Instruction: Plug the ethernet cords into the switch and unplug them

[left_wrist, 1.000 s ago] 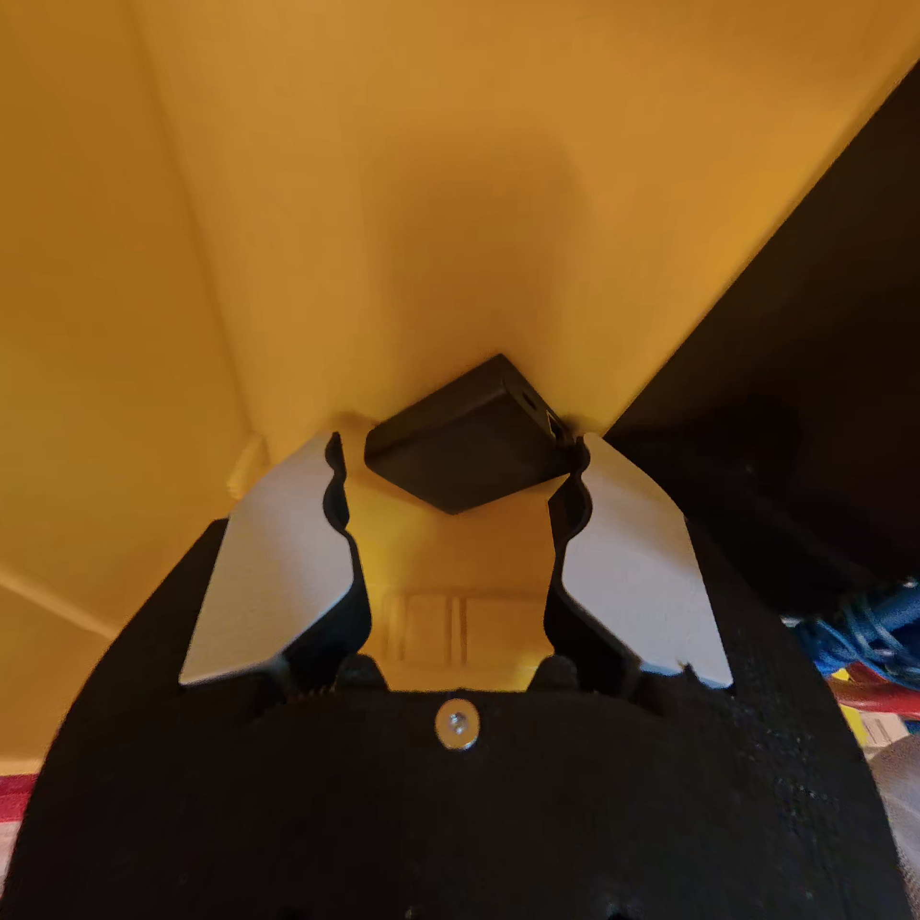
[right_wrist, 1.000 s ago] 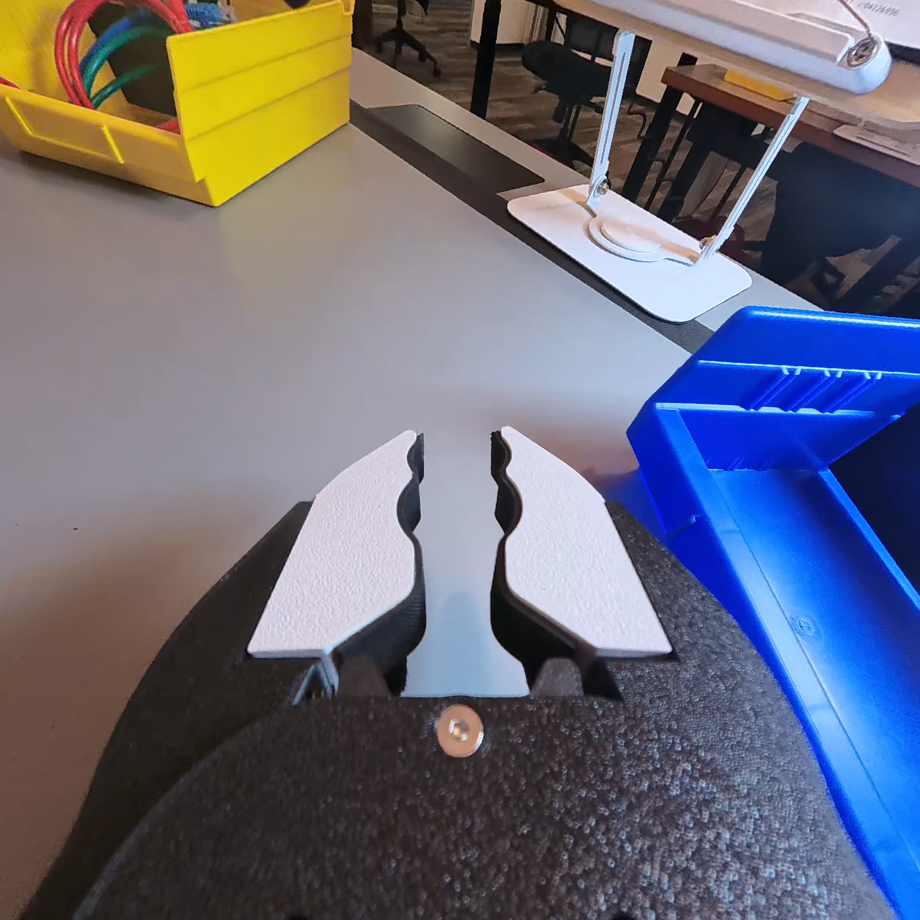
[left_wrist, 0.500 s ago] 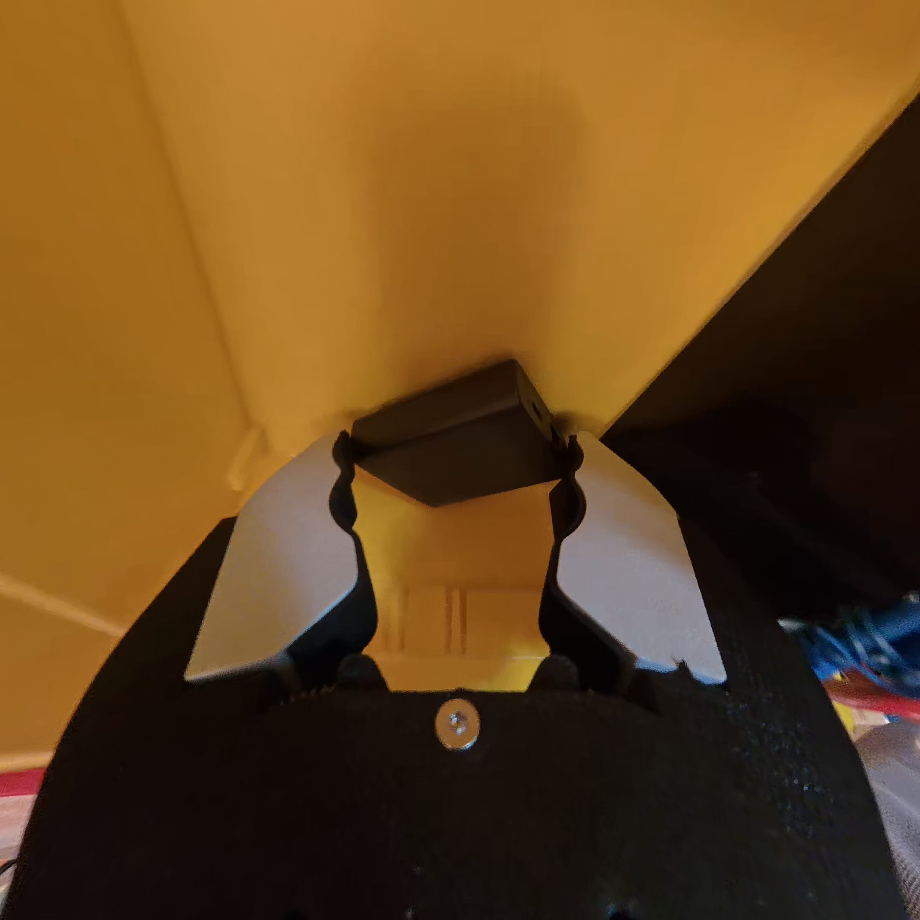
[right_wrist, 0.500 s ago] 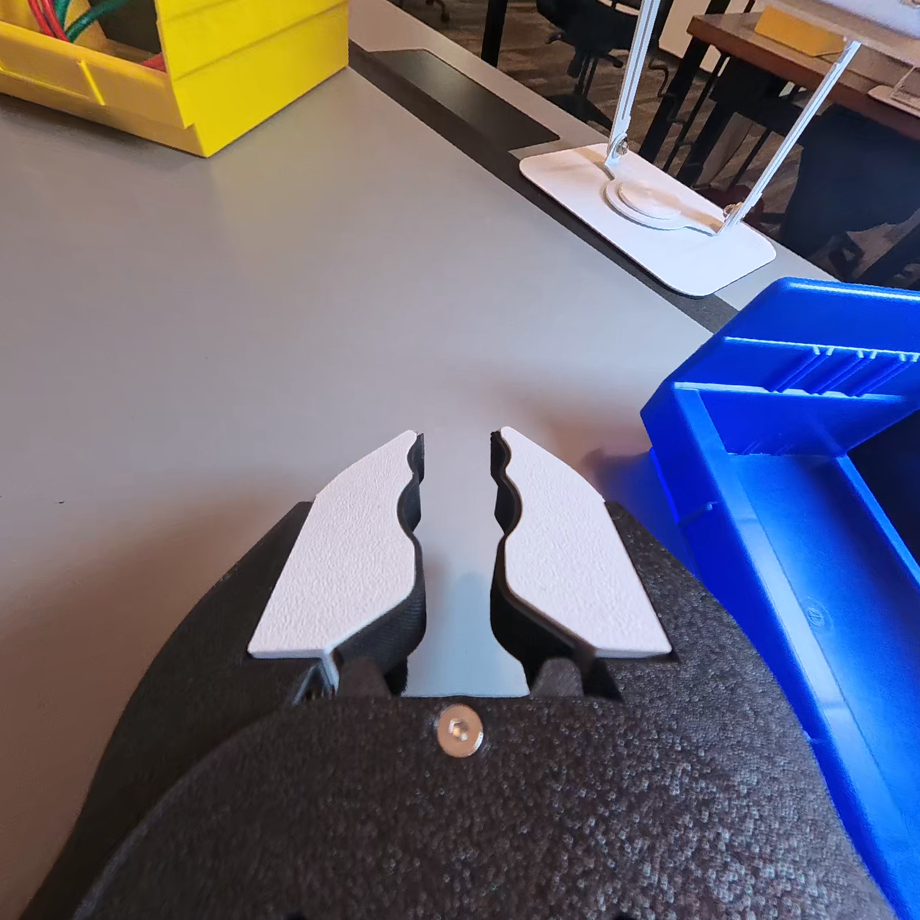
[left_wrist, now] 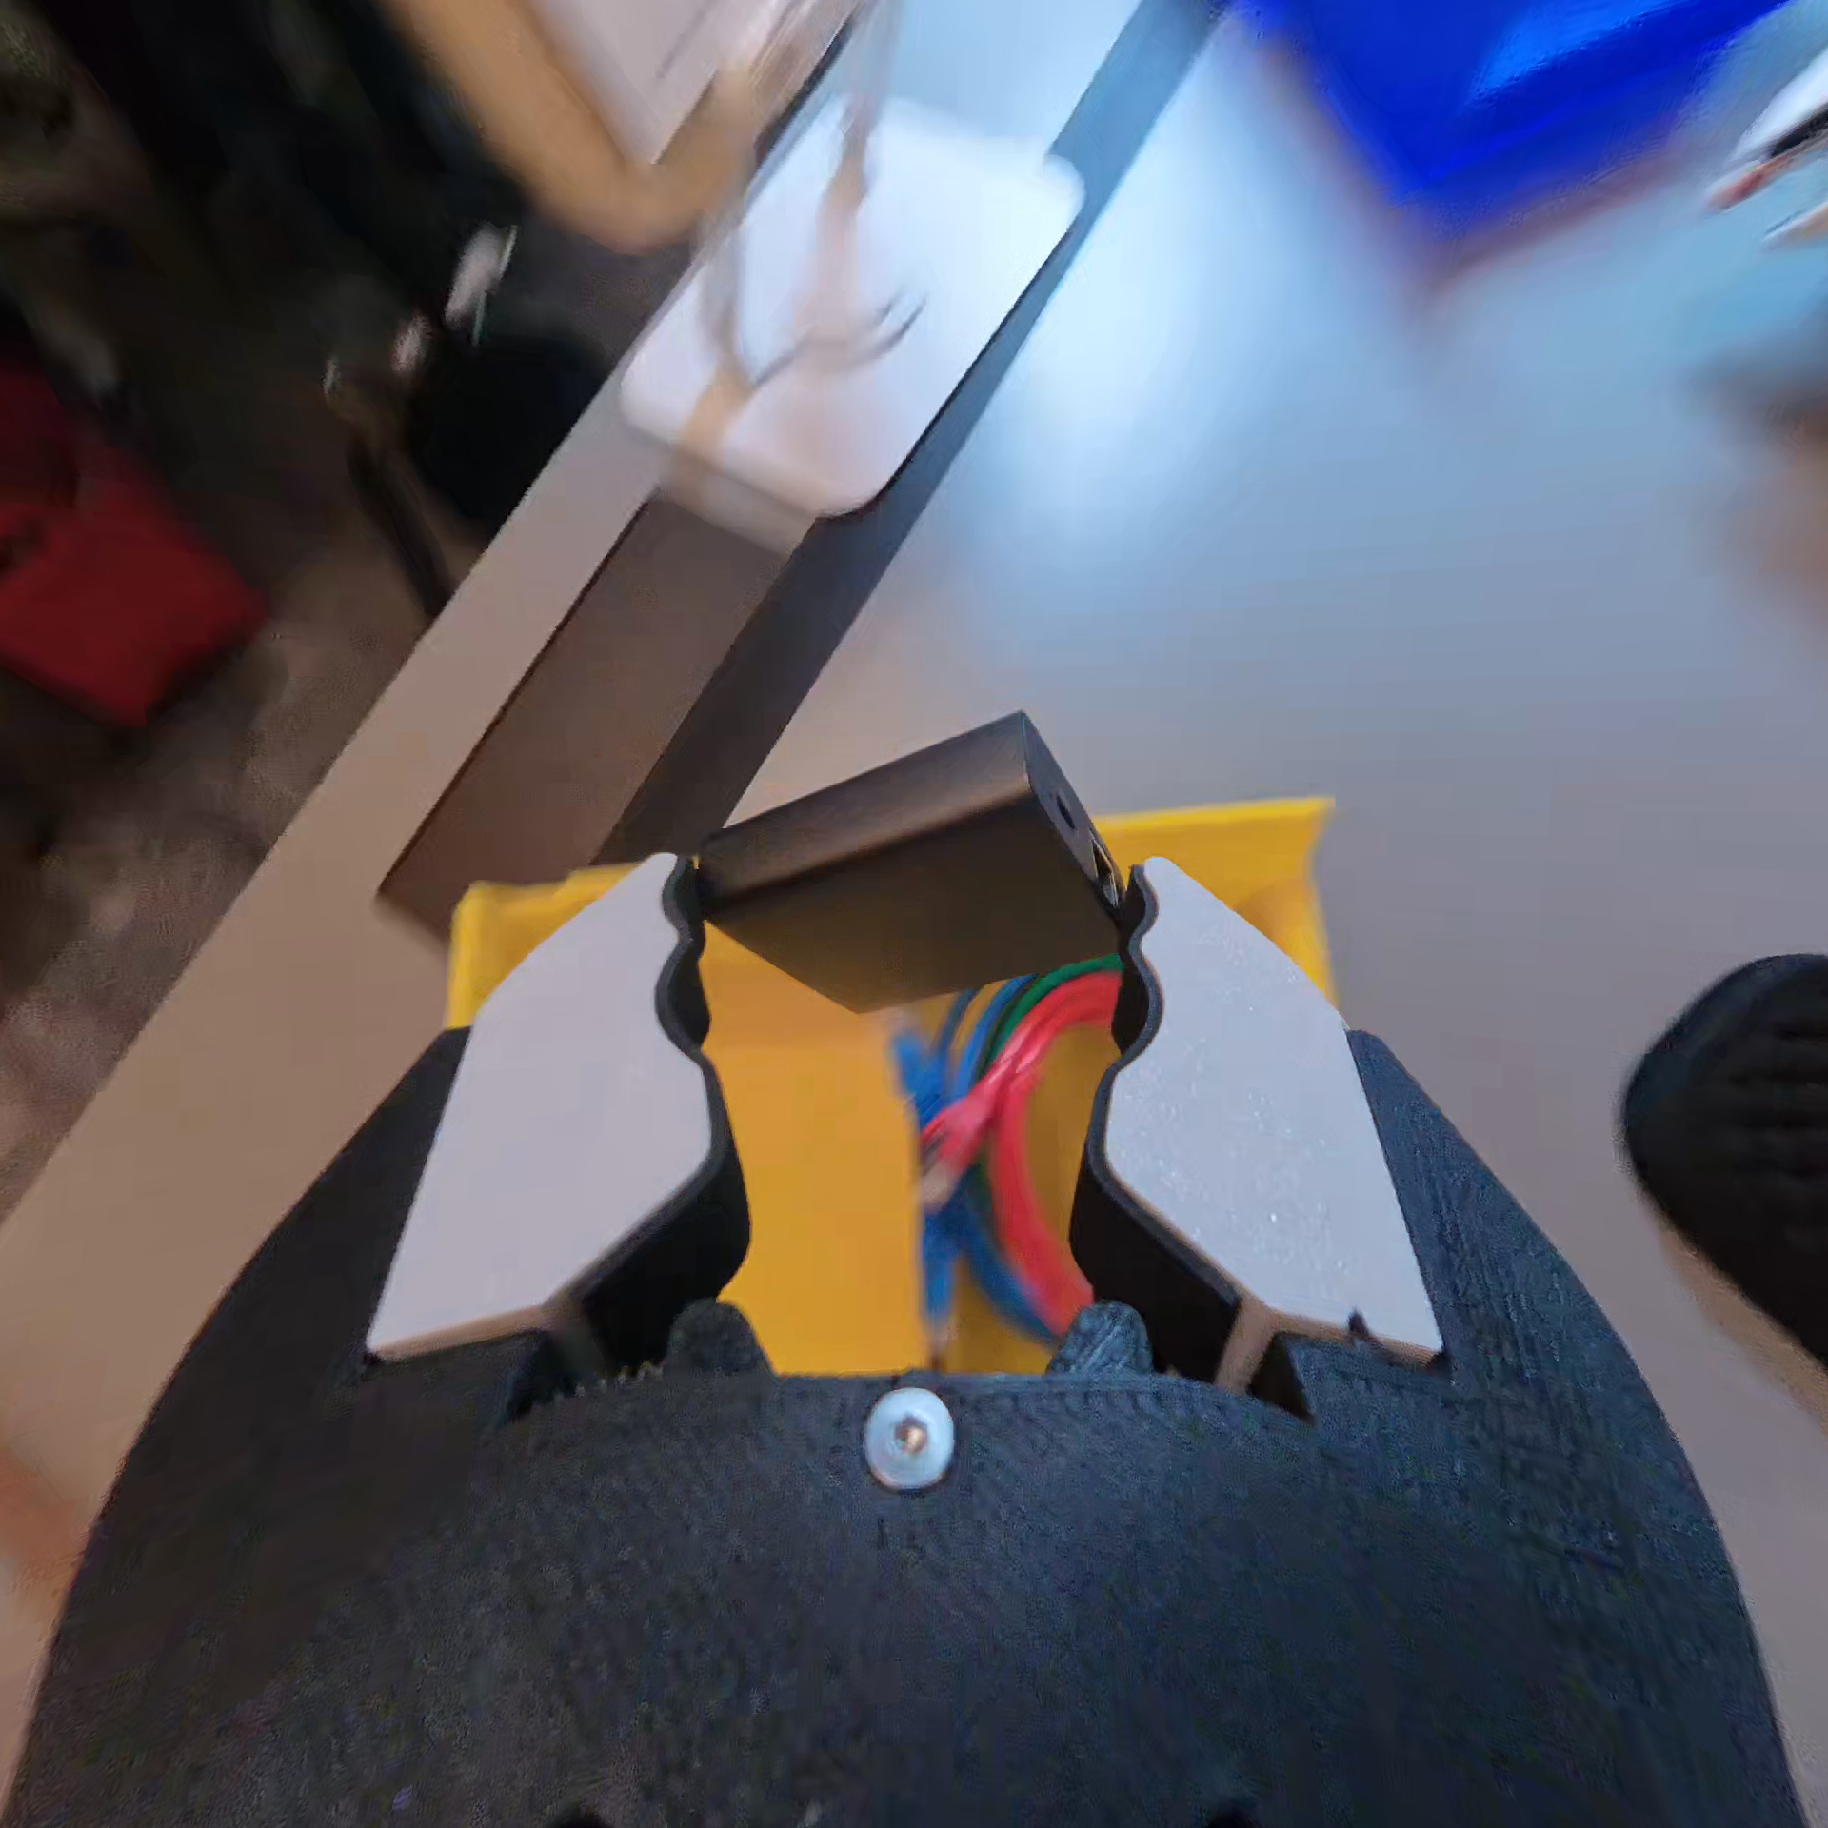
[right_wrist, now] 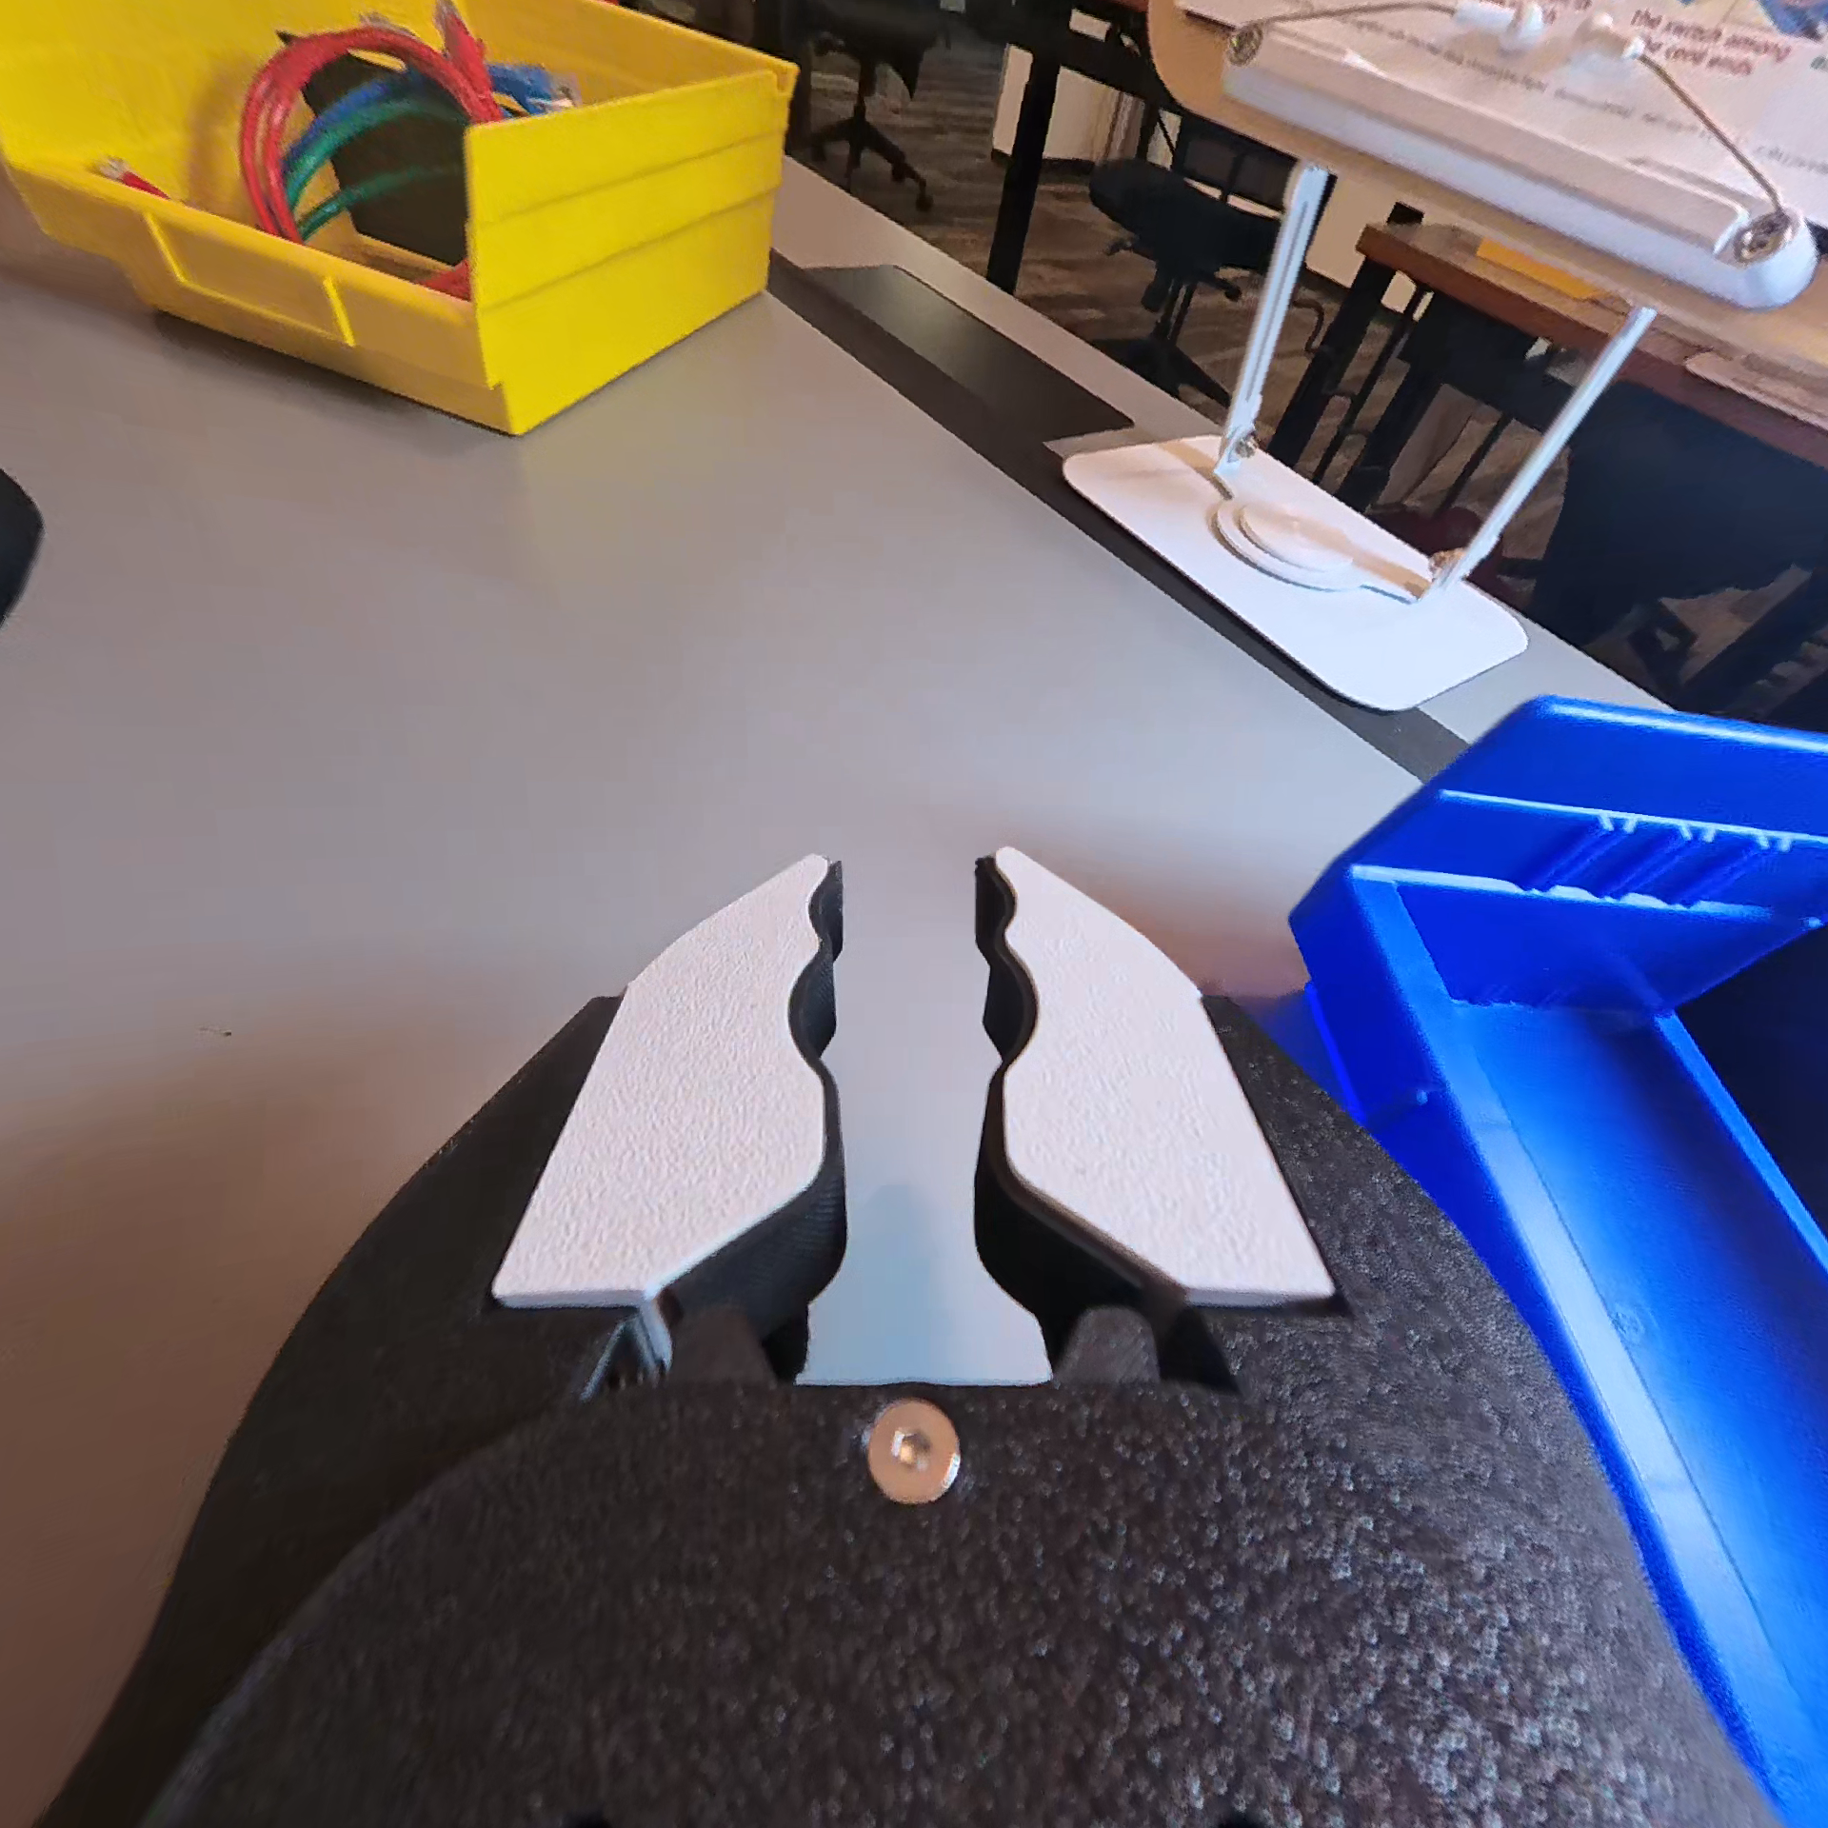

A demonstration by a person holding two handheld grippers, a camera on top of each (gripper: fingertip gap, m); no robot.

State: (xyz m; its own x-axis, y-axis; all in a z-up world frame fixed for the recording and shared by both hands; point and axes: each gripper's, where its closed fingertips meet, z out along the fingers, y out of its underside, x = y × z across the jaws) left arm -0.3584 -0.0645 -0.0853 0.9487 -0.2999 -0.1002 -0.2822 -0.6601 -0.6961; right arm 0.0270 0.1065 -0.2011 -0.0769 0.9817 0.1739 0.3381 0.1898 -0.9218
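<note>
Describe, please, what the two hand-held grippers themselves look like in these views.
Both look alike: the left hand-held gripper and right hand-held gripper each have a rough, grainy black printed body, two fingers faced with pale grey textured plates, wavy black inner gripping edges, and one silver screw centred at the base. No cables or markings show.

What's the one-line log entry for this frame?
left gripper: shut on black switch, above yellow bin | ethernet cords: in bin, unplugged | right gripper: open, empty, beside blue bin
</note>
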